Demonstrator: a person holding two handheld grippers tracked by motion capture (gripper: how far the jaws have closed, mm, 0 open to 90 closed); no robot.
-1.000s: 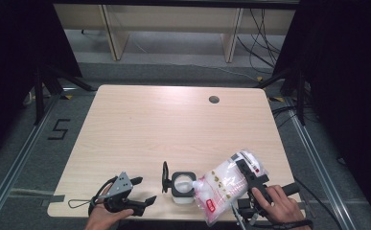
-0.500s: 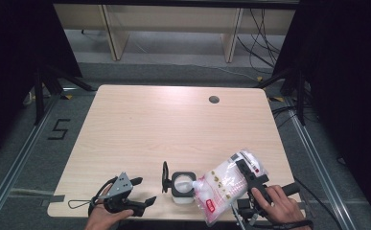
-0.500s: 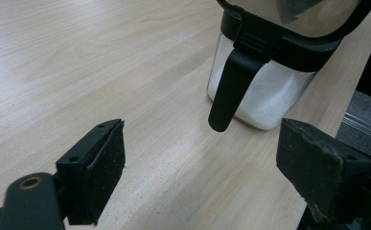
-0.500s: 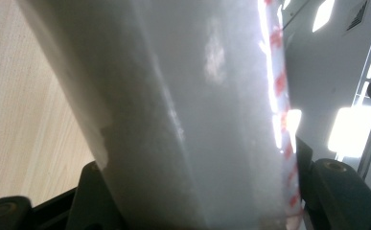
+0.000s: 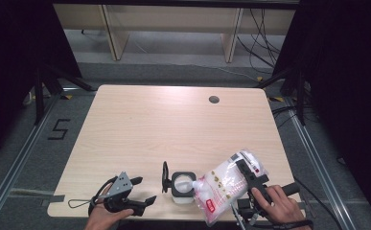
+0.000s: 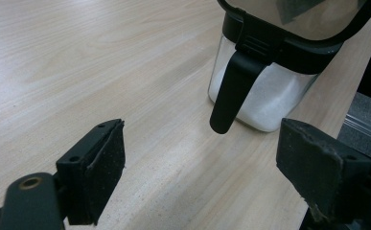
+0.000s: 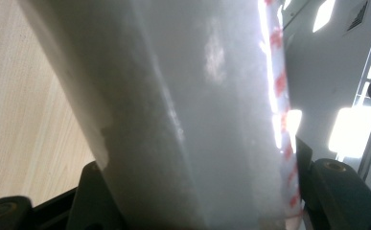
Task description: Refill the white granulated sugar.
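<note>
A clear plastic bag of white grains [image 5: 225, 188] with red print is tilted, its lower end over the open black-rimmed jar [image 5: 182, 186] at the table's front edge. My right gripper [image 5: 247, 176] is shut on the bag; in the right gripper view the bag [image 7: 192, 115] sits between both jaws. The jar [image 6: 264, 91] holds white grains, and its hinged lid [image 5: 165, 176] stands open on its left side. My left gripper [image 5: 144, 191] rests on the table left of the jar, open with nothing between its fingers [image 6: 99, 167].
The wooden table [image 5: 173, 124] has a round cable hole [image 5: 214, 99] at the back right. Shelving legs and cables stand on the floor behind the table. Dark curtains hang at both sides.
</note>
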